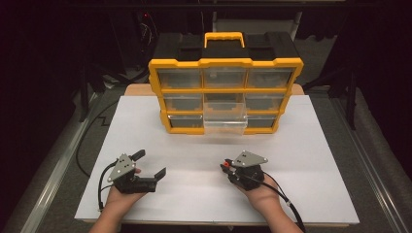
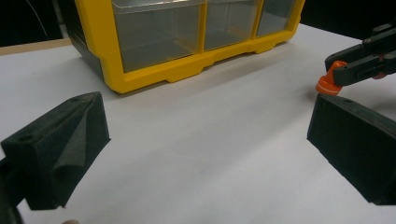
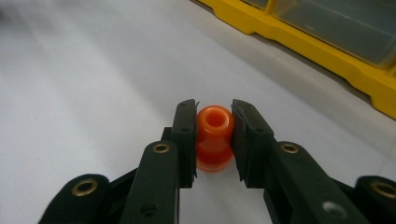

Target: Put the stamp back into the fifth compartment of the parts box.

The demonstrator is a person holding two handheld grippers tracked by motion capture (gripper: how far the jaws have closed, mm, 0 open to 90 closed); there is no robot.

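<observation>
The yellow drawer cabinet (image 1: 226, 94) stands at the far middle of the white desk (image 1: 311, 160), and its clear bottom-centre drawer (image 1: 225, 118) is pulled out toward the person. That open drawer lies at about 12 o'clock from the right hand-held gripper (image 1: 224, 167), slightly toward 11, with bare desk between them; judging by this, the coming move is a straight carry forward. The right hand-held gripper is the nearer of the two to the drawer and is clamped on a small orange plug (image 3: 214, 137). The left hand-held gripper (image 1: 151, 165) rests at 9 o'clock from the right one, its jaws spread wide with nothing between them.

The right gripper view shows the plug upright between the pads, its bore facing up, long axis vertical. The high view gives only an orange speck there. The left gripper view shows the plug (image 2: 328, 83) from the side, probably just clear of the desk.
</observation>
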